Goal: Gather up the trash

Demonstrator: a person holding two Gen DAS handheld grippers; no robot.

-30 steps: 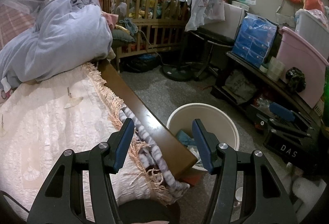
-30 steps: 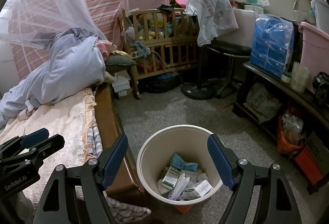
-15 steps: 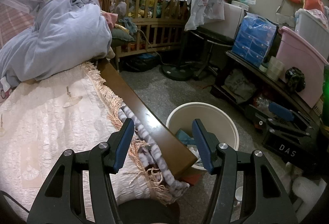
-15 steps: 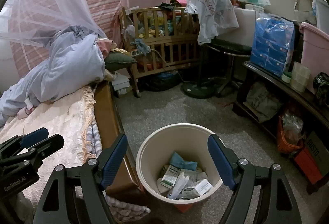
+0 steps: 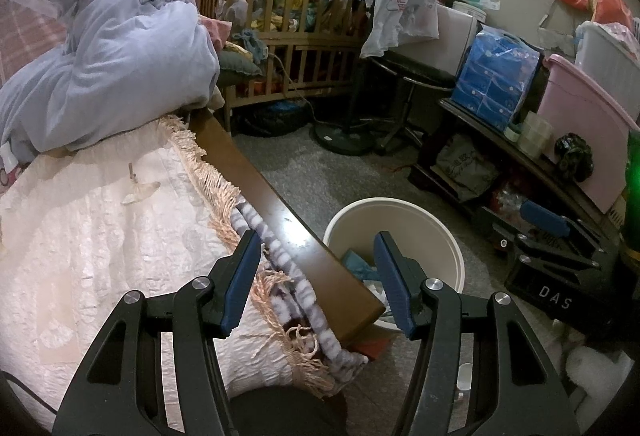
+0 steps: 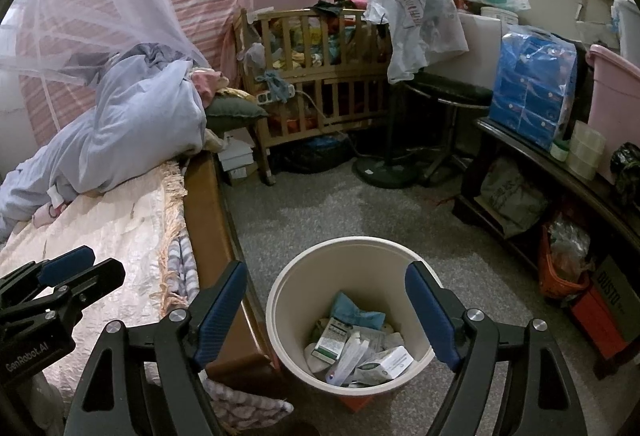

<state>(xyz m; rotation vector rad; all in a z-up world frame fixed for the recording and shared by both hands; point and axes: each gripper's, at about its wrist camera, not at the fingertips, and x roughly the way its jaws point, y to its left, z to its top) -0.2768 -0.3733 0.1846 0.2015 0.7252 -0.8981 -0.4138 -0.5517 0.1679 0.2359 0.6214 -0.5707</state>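
- Bedspread (image 5: 100, 248): pale quilted cover with a fringed hem along the right edge of the bed; a small pale scrap (image 5: 140, 190), possibly a wrapper, lies on it well short of the far end, beside nothing else.
- Left gripper (image 5: 316, 280): released, blue pads spread wide and empty, hovering over the near right corner of the bed, above the wooden side rail (image 5: 280, 220).
- Bin (image 6: 352, 312): cream, round, standing on the grey floor just beside the rail's near end. The collected trash (image 6: 356, 348) of cartons, papers and a blue packet sits in its bottom, well below the rim.
- Right gripper (image 6: 328, 312): released and empty, its jaws framing the bin's mouth from above.
- Judged stage: both claws unloaded, so the next piece awaits fetching; the scrap is a likely candidate.
- Risks: pinching the thin scrap may gather bedspread with it, or snag the fringe. A low swing of either gripper could strike the rail or tip the light bin. A flimsy piece released off-centre may drift past the rim.
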